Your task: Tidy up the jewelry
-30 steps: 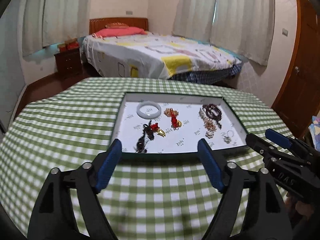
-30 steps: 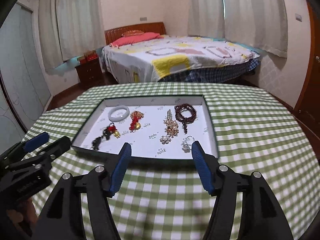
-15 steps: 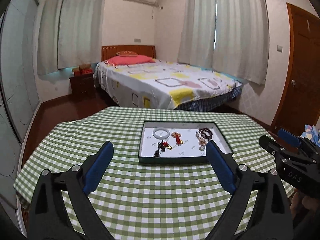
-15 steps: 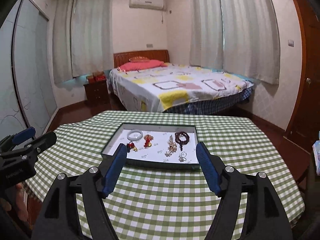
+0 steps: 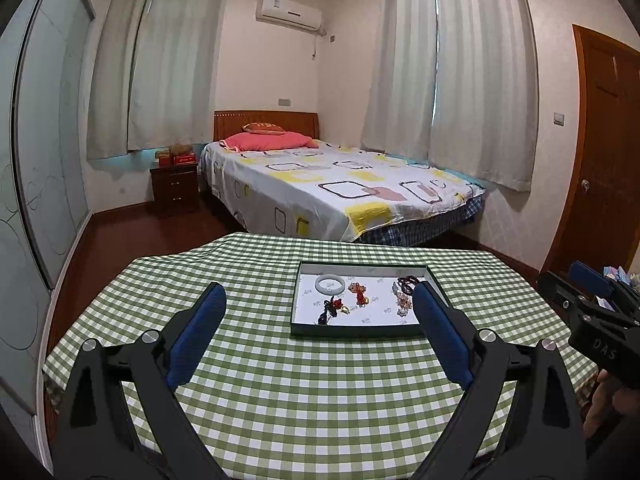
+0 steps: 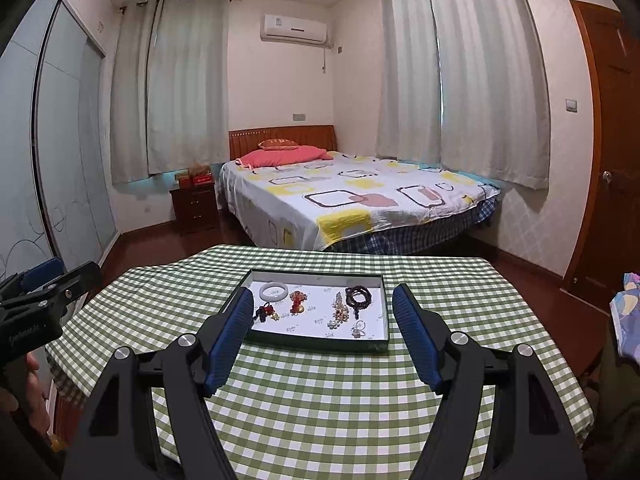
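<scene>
Left wrist view: left gripper (image 5: 318, 304) spread wide, nothing between the two blue pads (image 5: 196, 340), held above green checked tablecloth (image 5: 320, 400). One shallow dark-rimmed tray (image 5: 356, 330) on the cloth at 12 o'clock from the pads, slightly toward 1, well apart from them. Inside, on white liner: one pale bangle (image 5: 329, 283) at 11 o'clock of the tray, one red-and-gold charm (image 5: 359, 294) beside it toward centre, one dark charm with red beads (image 5: 332, 310) at 7 o'clock, one dark bead bracelet (image 5: 407, 282) at 1 o'clock, partly hidden by the right pad, one pale clustered piece (image 5: 402, 303) below it. Right gripper body at 3 o'clock of frame edge, state unreadable from here

Right wrist view: right gripper (image 6: 324, 308) released, two blue pads (image 6: 416, 340) wide apart, nothing held, hovering over the cloth (image 6: 320, 400). Same tray (image 6: 320, 342) dead ahead at 12 o'clock, framed between the pads. Count six pieces: bangle (image 6: 273, 291) at 10 o'clock, dark charm (image 6: 267, 313) at 8, red-gold charm (image 6: 298, 301) centre-left, one gold-and-pearl brooch piece (image 6: 339, 312) centre, bead bracelet (image 6: 358, 297) at 2, one small silver ring piece (image 6: 359, 329) at 5. None touching. Left gripper body at 9 o'clock frame edge. One bed (image 6: 360, 196) behind table at 12
</scene>
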A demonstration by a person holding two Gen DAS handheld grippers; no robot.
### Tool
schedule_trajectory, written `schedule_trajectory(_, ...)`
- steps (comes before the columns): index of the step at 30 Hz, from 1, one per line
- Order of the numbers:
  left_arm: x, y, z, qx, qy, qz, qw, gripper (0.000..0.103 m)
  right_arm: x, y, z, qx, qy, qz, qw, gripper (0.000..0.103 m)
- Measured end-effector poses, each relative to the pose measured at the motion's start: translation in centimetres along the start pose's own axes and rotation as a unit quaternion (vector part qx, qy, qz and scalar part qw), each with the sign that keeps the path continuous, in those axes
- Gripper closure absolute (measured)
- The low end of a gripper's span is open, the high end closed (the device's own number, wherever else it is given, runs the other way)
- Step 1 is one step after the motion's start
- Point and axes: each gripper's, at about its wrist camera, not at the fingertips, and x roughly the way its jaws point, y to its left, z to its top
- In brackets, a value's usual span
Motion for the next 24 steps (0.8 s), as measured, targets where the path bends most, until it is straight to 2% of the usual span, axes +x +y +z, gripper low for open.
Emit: schedule_trajectory(24, -1.1, 0.1, 0.2, -0.002, -0.009, -0.001, 1.0000, 0.011, -1.8, 0.0, 0.2, -0.001, -0.013, -0.006, 1.000, 0.033)
